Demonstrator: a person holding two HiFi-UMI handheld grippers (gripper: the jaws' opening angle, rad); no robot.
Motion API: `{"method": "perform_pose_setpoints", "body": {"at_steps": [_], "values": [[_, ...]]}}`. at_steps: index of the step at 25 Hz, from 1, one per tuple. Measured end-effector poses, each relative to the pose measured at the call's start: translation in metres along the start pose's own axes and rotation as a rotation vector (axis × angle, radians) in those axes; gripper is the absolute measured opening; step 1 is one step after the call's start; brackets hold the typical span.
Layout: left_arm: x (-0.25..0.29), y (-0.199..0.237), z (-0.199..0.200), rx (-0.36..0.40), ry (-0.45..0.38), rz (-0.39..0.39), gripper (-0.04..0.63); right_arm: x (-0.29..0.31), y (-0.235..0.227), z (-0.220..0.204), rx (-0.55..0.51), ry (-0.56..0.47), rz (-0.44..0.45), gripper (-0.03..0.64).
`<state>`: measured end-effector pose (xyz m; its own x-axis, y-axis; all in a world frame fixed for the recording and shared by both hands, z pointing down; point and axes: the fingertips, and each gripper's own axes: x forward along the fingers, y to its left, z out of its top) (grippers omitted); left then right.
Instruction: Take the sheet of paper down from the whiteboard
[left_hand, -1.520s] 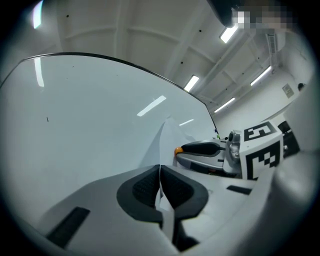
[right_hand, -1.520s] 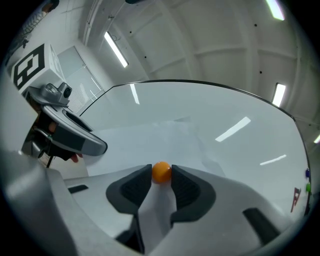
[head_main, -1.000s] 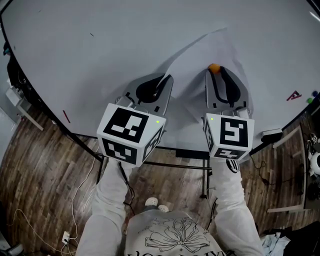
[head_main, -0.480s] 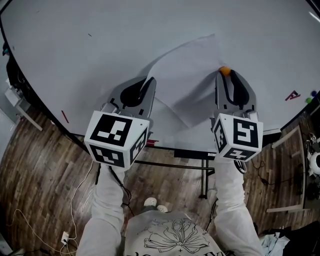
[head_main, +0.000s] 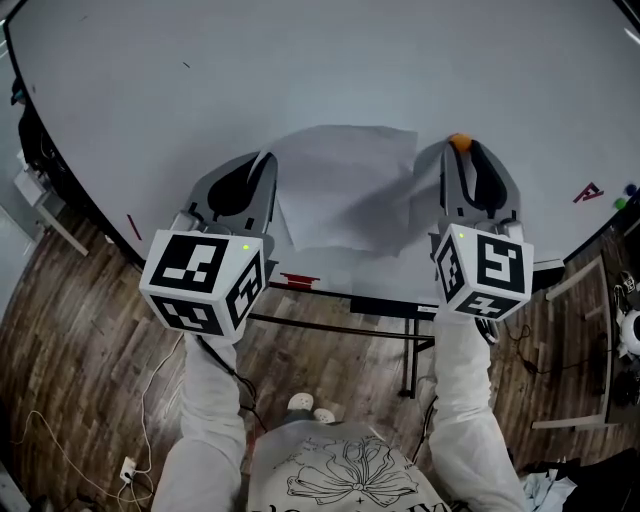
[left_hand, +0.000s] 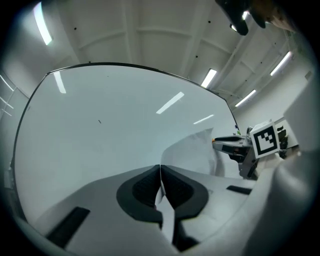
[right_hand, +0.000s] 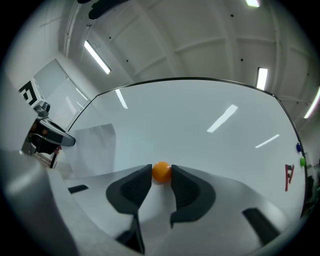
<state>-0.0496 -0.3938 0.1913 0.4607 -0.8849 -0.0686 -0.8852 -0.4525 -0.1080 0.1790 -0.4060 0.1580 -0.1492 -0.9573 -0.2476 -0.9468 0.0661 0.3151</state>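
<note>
Nothing legible — just a red letter-like mark (head_main: 587, 191) on the whiteboard (head_main: 150, 80).

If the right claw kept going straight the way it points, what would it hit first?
Probably the whiteboard: the right claw, shut on an orange ball at its tips, points at bare board beside the sheet of paper. The gap is hard to judge.

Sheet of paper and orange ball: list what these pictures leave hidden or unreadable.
- Back of the sheet of paper: hidden by the sheet itself in the head view, so whether it touches the whiteboard can't be told.
- Far side of the orange ball: hidden behind the ball itself in the right gripper view, so its contact with the whiteboard is unclear.
- The red mark, head view: too small to read.
</note>
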Motion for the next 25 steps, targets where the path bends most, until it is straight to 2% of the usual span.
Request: {"method": "perform_pose_setpoints", "body": {"at_steps": [9,14,25], "values": [[-0.015,0.012,-0.003,0.028,0.028,0.06,0.005,-0.014,0.005,0.002,0.063,-0.034,0.001,0.118],[-0.018,0.0,-0.005,0.064,0.046,0.053,0.005,-0.03,0.016,0.007,0.115,-0.051,0.039,0.116],[-0.021,-0.015,-0.011,0.033,0.035,0.045,0.005,-0.043,0.038,-0.001,0.245,-0.028,0.068,0.073]]}}
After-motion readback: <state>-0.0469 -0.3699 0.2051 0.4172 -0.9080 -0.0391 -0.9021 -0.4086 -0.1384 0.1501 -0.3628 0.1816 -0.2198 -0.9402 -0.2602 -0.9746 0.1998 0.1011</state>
